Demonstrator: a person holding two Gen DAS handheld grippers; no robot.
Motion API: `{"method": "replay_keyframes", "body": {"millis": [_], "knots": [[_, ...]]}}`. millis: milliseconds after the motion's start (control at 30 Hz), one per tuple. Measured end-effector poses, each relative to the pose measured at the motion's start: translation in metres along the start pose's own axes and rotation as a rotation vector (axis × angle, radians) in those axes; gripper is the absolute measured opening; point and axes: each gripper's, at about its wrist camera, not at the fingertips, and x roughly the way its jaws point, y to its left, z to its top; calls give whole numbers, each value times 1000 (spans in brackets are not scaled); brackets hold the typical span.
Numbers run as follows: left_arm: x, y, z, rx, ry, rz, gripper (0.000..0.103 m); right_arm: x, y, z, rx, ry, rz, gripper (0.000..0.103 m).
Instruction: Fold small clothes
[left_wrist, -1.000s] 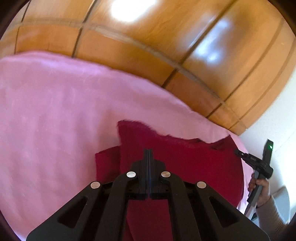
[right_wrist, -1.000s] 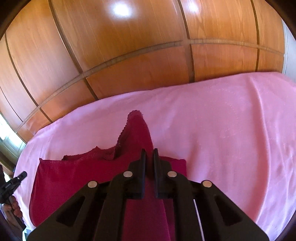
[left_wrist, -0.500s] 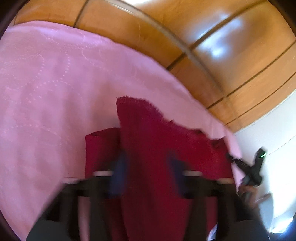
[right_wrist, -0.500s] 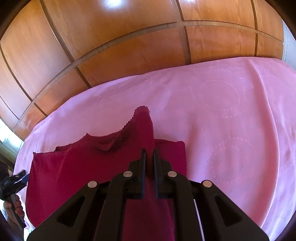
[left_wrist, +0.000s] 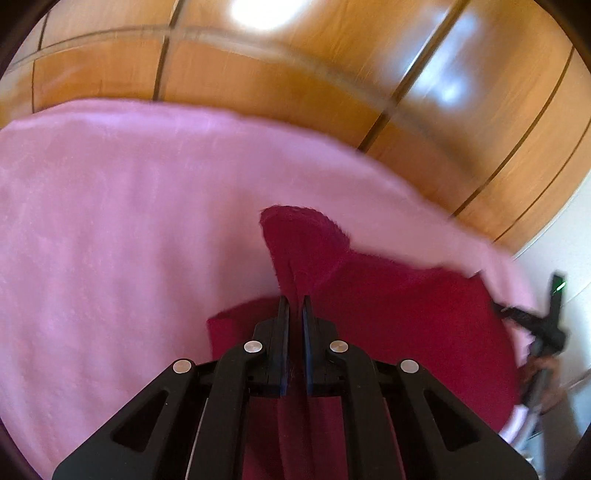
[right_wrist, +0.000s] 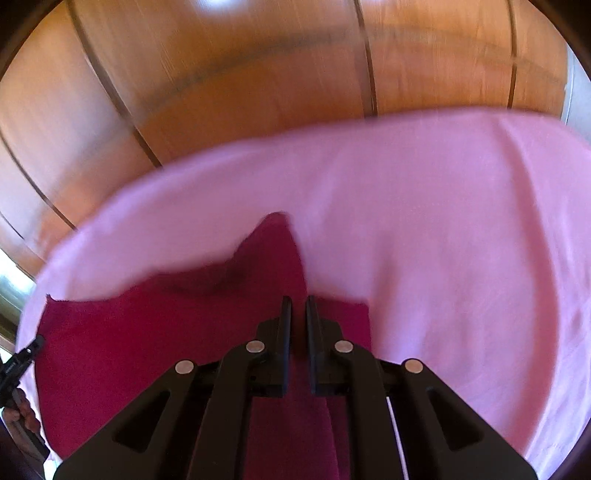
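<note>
Centrally, at lower middle of both wrist views, the left hand-held gripper (left_wrist: 294, 301) and the right hand-held gripper (right_wrist: 298, 301) each pinch a raised corner of the dark red cloth (left_wrist: 406, 314), jaws nearly closed on it; its remainder lies flat on the pink bedspread (left_wrist: 110, 240), wooden panelling (right_wrist: 258, 74) filling the upper frame

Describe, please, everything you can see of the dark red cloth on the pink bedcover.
The dark red cloth is a soft, slightly fuzzy fabric, plain in colour. Most of it lies on the pink bedcover. The left gripper and the right gripper are each shut on a corner, which rises beyond the jaws as a peak, and the edge between the corners sags. Motion blur hides seams and any garment shape.
</note>
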Motion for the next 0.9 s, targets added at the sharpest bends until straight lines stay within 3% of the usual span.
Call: {"method": "replay_keyframes", "body": {"millis": [67, 133, 167, 200, 333, 400, 533, 667, 700, 867, 900], "knots": [[9, -1, -6, -2, 30, 29, 7, -4, 1, 0, -5, -6, -2, 9], [2, -1, -8, -13, 4, 60, 12, -12, -1, 0, 1, -13, -9, 26], [-4, -1, -8, -19, -10, 67, 12, -19, -1, 0, -3, -33, -17, 44], [-12, -4, -9, -16, -34, 85, 12, -28, 1, -1, -15, -60, -25, 46], [-48, -24, -23, 46, -123, 102, 12, -63, 10, -14, -44, -129, 16, 47], [-64, -42, -37, 102, -159, 100, 12, -76, 20, -29, -74, -135, 88, 49], [-65, -65, -69, 152, -131, 80, 12, -77, 35, -63, -131, -85, 122, 55], [-36, -66, -96, 167, -27, 146, 12, -53, 19, -89, -93, 12, 93, 52], [-34, -62, -99, 147, -20, 142, 12, -51, 15, -92, -68, 4, 120, 52], [-46, -63, -103, 101, -56, 142, 12, -56, 7, -89, 18, -4, 167, 49], [-50, -65, -104, 102, -66, 151, 18, -58, 8, -89, 17, -8, 169, 50]]}}
